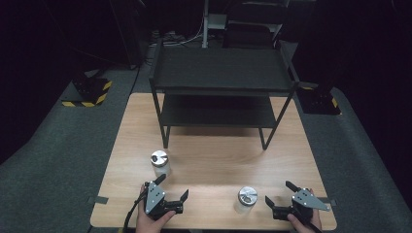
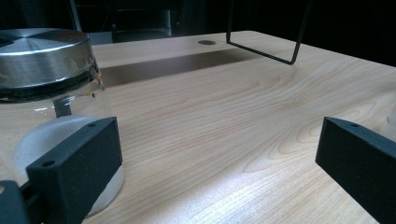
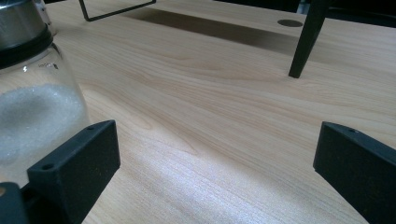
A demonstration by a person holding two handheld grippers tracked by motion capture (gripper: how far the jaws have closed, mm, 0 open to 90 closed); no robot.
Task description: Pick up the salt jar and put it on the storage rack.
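Glass jars (image 1: 159,164) (image 1: 247,199) are standing upright near the tabletop's (image 1: 214,160) front edge; both claws (image 1: 171,188) (image 1: 281,192) are gaping wide, holding nothing, their hands partly cut off.

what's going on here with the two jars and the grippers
A person holds the left gripper and the right gripper low at the near edge of the wooden table, jaws open and empty. Two glass jars with metal lids stand untouched: one beside the left gripper, one between the grippers. A black two-tier shelf rack stands behind.
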